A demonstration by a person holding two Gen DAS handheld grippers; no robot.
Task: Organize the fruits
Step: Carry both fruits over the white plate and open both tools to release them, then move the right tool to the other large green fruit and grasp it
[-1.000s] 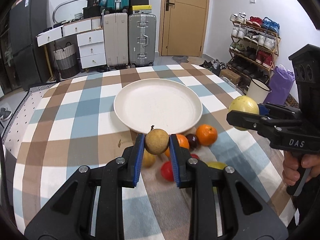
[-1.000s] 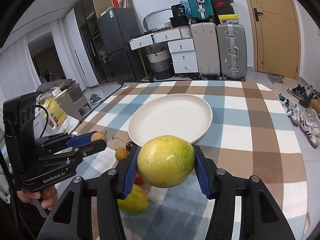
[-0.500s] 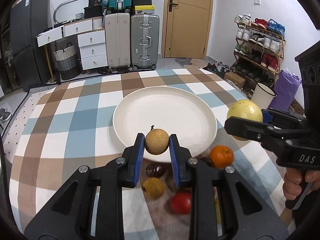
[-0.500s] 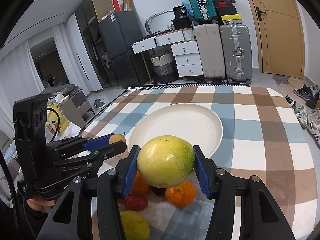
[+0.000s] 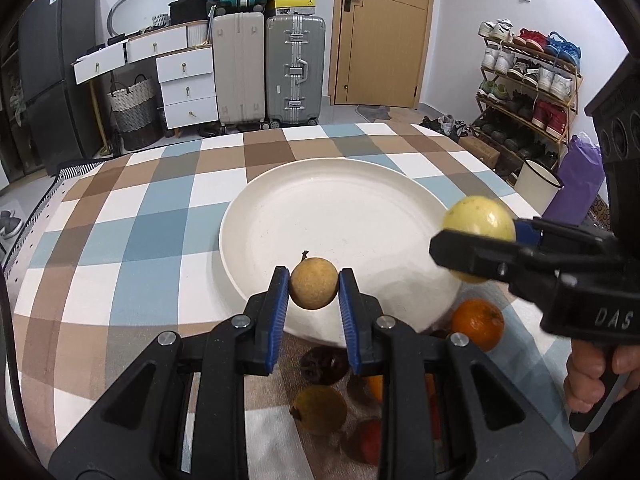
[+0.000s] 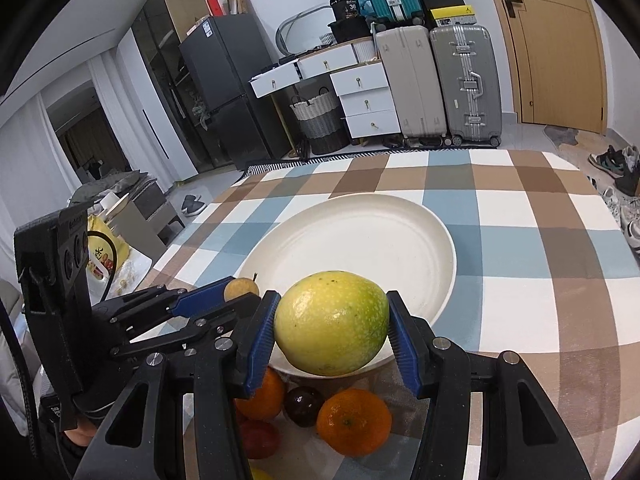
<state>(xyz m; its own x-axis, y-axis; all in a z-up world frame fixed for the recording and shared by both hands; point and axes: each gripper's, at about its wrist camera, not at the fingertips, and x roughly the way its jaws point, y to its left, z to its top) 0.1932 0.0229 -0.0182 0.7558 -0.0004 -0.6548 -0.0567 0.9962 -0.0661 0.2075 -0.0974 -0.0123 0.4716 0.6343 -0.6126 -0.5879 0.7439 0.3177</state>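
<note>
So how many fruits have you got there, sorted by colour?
orange fruit: 2
brown fruit: 2, one held, one lying
yellow-green fruit: 1, held
dark purple fruit: 1
red fruit: 1
Total: 7, and a yellow sliver that may be an eighth.

table (image 5: 120, 248): checked cloth | on it: white plate (image 5: 280, 216), oranges (image 6: 354, 422), dark plum (image 6: 303, 406), red fruit (image 6: 258, 438), brown fruit (image 5: 319, 409)
</note>
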